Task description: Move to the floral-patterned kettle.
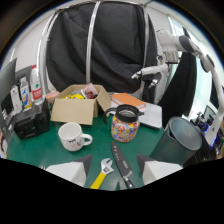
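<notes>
Presently the gripper (114,170) has its two pale fingers (75,170) spread wide apart, nothing held between them. In the gap between the fingertips lie a yellow-handled wrench (103,172) and a black-handled knife (121,167), both flat on the green table (45,150), the knife's long axis running away from the fingers toward the kettle.

The floral-patterned kettle (125,122) stands upright beyond the fingers, roughly centred ahead of them and slightly toward the right finger. Its long axis is vertical. It has a dark rim at the top, and a dark handle or spout projects from its upper left side toward the cardboard box; which of the two it is cannot be told. The body carries a dense multicoloured pattern.

Containers noted:
- A cardboard box (75,107) sits left of the kettle, flaps open, holding yellow and pinkish items that cannot be identified.
- A white mug (72,136) stands in front of the box, opening upward, handle pointing right toward the kettle; its contents are not visible.
- A grey bin (180,137) stands right of the kettle, tilted, its open mouth facing up and to the right; the interior looks dark.

Bottles (30,90) stand upright at the far left behind a black case (30,122). An orange book (131,100) lies behind the kettle. A white robot arm (170,55) is mounted beyond the table.
</notes>
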The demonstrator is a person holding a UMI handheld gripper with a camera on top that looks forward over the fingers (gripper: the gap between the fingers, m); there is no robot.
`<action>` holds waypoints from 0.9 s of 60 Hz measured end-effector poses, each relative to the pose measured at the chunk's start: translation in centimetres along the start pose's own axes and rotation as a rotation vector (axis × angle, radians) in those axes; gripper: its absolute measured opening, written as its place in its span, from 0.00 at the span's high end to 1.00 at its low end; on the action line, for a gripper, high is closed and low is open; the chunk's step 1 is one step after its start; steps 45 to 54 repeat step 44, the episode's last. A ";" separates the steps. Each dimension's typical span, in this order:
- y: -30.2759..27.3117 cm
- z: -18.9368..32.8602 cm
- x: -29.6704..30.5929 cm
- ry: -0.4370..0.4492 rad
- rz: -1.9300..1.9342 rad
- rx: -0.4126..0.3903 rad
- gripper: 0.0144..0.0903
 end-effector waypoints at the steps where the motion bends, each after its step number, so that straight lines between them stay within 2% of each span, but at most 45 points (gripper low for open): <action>1: -0.2 0.6 0.2 0.004 0.002 0.002 0.07; 12: -0.3 6.4 1.8 0.046 0.028 -0.024 0.07; 23: -0.8 10.0 3.1 0.070 0.019 -0.034 0.07; 54: -0.9 11.4 2.5 0.048 0.015 -0.051 0.07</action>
